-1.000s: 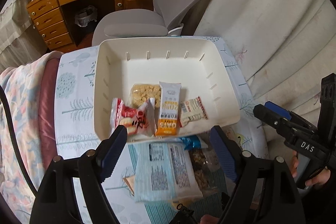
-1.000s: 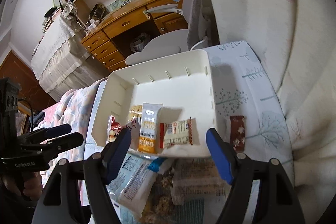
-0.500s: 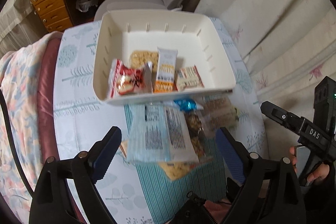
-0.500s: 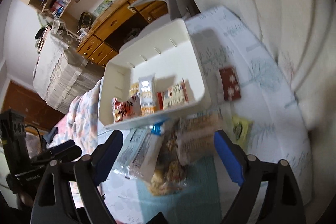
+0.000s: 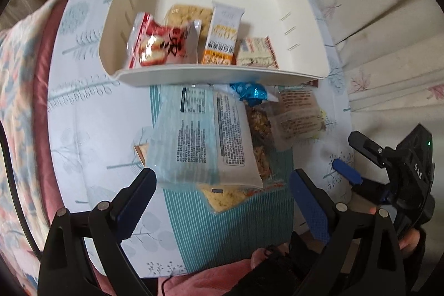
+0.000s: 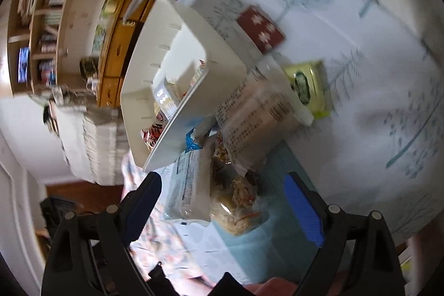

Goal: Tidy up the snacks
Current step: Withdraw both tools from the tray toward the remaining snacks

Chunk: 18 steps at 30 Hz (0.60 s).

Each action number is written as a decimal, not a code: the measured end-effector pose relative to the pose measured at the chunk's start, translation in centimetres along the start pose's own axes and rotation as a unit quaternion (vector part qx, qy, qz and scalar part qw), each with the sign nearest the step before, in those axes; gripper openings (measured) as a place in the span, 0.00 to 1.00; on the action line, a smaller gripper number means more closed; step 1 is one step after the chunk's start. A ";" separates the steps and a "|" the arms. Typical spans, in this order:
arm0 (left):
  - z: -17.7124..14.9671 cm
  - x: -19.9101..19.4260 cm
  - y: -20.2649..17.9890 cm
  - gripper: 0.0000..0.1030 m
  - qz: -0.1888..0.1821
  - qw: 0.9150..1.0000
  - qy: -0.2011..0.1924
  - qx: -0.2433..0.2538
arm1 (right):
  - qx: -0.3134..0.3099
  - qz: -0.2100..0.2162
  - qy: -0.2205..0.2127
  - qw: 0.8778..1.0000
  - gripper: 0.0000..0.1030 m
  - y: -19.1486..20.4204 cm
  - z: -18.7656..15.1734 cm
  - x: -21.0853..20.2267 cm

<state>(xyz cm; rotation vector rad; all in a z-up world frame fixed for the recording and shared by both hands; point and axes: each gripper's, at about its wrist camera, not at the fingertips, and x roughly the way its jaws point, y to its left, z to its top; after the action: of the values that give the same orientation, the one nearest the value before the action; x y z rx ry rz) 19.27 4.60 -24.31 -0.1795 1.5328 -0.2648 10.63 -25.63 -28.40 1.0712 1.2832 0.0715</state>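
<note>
A white bin [image 5: 219, 75] stands on the table and holds several snack packs, among them a red-and-white bag [image 5: 163, 45] and an orange-and-white bar [image 5: 223, 35]. In front of it lies a pile of loose snacks: a pale blue pack [image 5: 199, 138], a blue foil candy [image 5: 248, 93], granola bars [image 5: 259, 135] and a clear pack [image 5: 299, 115]. My left gripper [image 5: 222, 196] is open and empty, just short of the pile. My right gripper [image 6: 222, 201] is open and empty, tilted, over the pile's near end [image 6: 236, 201]; it also shows in the left wrist view [image 5: 358, 157].
A dark red packet [image 6: 260, 28] and a yellow-green packet [image 6: 308, 82] lie on the patterned tablecloth [image 5: 91, 115] right of the bin. A wooden desk [image 6: 113, 46] and shelves stand beyond the table. A pink blanket [image 5: 16, 74] lies at the left.
Both grippers have pulled back from the bin toward the near side and now sit over the loose snack pile. The right gripper has rolled to a tilt. Both stay open.
</note>
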 end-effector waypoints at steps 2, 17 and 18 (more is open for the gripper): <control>0.4 0.9 0.0 0.93 -0.001 1.000 0.015 -0.007 | 0.019 0.006 0.004 1.000 0.88 -0.6 0.2 0.6; 4.3 8.0 -1.1 0.94 0.051 0.992 0.115 0.005 | 0.151 0.047 0.006 0.987 0.88 -4.0 2.1 4.8; 4.7 8.3 -1.2 0.94 0.056 0.991 0.118 0.006 | 0.155 0.046 0.006 0.987 0.88 -4.0 2.2 5.1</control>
<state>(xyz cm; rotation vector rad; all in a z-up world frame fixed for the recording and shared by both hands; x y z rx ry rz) 23.99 0.84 -31.81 -0.0526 1.7699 -0.2119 12.10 -26.19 -35.04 1.3988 1.2815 -0.0547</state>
